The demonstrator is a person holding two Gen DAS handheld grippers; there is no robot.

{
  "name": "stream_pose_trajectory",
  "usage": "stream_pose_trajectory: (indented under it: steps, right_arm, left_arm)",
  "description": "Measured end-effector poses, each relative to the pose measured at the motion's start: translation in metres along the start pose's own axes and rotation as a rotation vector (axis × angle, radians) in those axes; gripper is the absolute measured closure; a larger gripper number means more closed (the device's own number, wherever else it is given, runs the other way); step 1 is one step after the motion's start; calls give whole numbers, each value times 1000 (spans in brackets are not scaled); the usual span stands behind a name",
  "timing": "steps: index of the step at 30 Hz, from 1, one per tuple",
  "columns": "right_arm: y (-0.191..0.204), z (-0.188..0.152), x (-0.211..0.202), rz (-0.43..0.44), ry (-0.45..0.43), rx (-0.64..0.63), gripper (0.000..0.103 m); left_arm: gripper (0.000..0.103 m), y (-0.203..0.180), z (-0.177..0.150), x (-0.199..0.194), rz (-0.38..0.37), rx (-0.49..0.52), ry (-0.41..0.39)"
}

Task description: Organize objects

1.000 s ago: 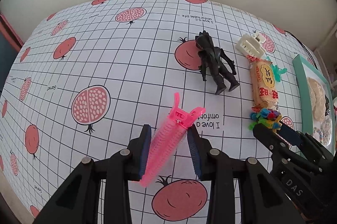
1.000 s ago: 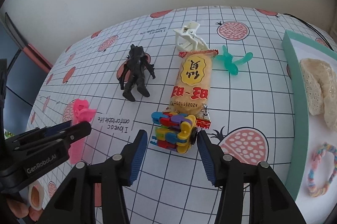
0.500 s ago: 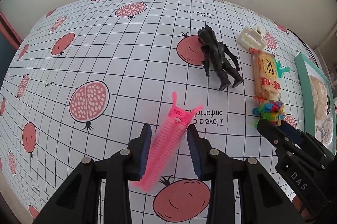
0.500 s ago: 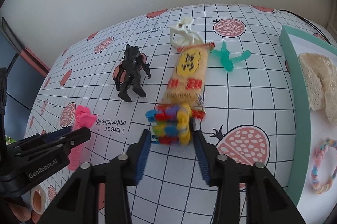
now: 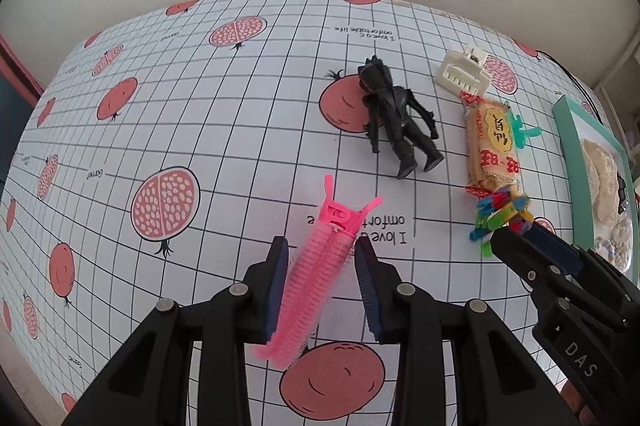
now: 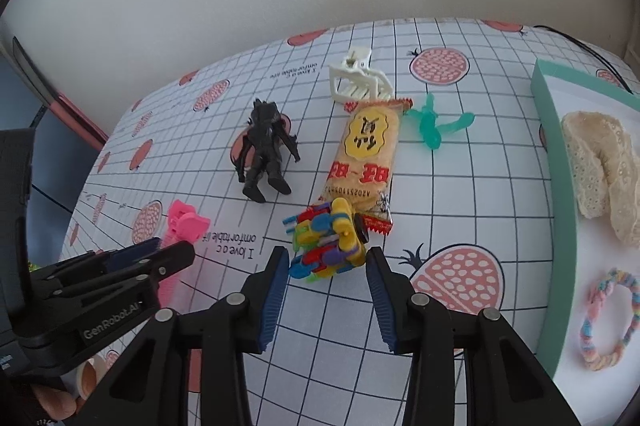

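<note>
Left gripper (image 5: pixel 322 258) spread astride pink clip (image 5: pixel 316 286); right gripper (image 6: pixel 327 266) spread around blocks (image 6: pixel 326 238). Teal tray (image 6: pixel 550 162) at 3 o'clock; gridded cloth (image 5: pixel 224 130) bare at 10.

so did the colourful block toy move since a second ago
Yes. The colourful block toy slid toward the snack packet: it sat clear of the wrapper's red end, now it presses against it, between the right tongs.

teal tray (image 6: pixel 545 186) cut off at right edge, pink hair clip (image 6: pixel 182 226) half hidden behind left gripper (image 6: pixel 160 250)

Pink hair clip (image 5: pixel 316 278) (pomegranate-print tablecloth (image 5: pixel 200 130))
</note>
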State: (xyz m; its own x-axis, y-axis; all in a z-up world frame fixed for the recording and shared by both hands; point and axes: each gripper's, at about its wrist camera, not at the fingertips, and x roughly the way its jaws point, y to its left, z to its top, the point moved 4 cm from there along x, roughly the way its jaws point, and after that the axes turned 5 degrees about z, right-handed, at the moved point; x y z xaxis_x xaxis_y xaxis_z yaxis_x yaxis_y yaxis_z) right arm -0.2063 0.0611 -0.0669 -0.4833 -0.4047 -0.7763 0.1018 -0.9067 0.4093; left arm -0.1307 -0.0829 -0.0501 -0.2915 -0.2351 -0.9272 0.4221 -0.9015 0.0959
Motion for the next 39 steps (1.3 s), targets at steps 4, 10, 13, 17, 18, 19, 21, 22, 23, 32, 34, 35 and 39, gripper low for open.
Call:
stream_pose_trajectory:
  steps: [4,10,13,17,18,19,21,22,23,32,34,35,39]
  right_arm:
    - [2,6,-11,16,-19,-9,91]
    - [-6,6,-17,13,-11,3,91]
    - [-14,7,-22,20,-21,12,91]
    - [-18,6,-25,26,-25,8,88]
    - [-19,6,-24,24,-22,8,88]
    - [-20,6,-23,18,-18,8,81]
    - [-21,4,-19,23,-6,9,60]
    - [-21,4,-18,25,-2,9,55]
    - [-20,3,-15,21,3,6,55]
    - [-6,-5,4,49,41,-17,49]
    - [-3,-9,11,28,61,-34,49]
    - [-2,-10,13,21,64,-38,49]
    - [-2,-11,17,26,55,-25,49]
  left_arm:
    - [67,-4,3,-9,12,10,-16]
    - [67,-14,4,-17,27,28,-26]
    - [67,-16,6,-19,35,29,-29]
    - [67,-13,8,-20,45,9,-37]
    - [67,-12,8,-20,45,6,-36]
    - [67,-12,7,-19,46,6,-35]
    - [67,-12,7,-17,45,7,-31]
    - [67,-11,6,-17,43,6,-29]
    - [67,-11,6,-16,42,6,-28]
    - [67,-3,2,-10,32,-3,-14]
    - [67,-1,2,-9,32,-8,-12]
    - [67,0,1,-8,30,-10,-12]
    - [67,4,0,-7,25,-15,-9]
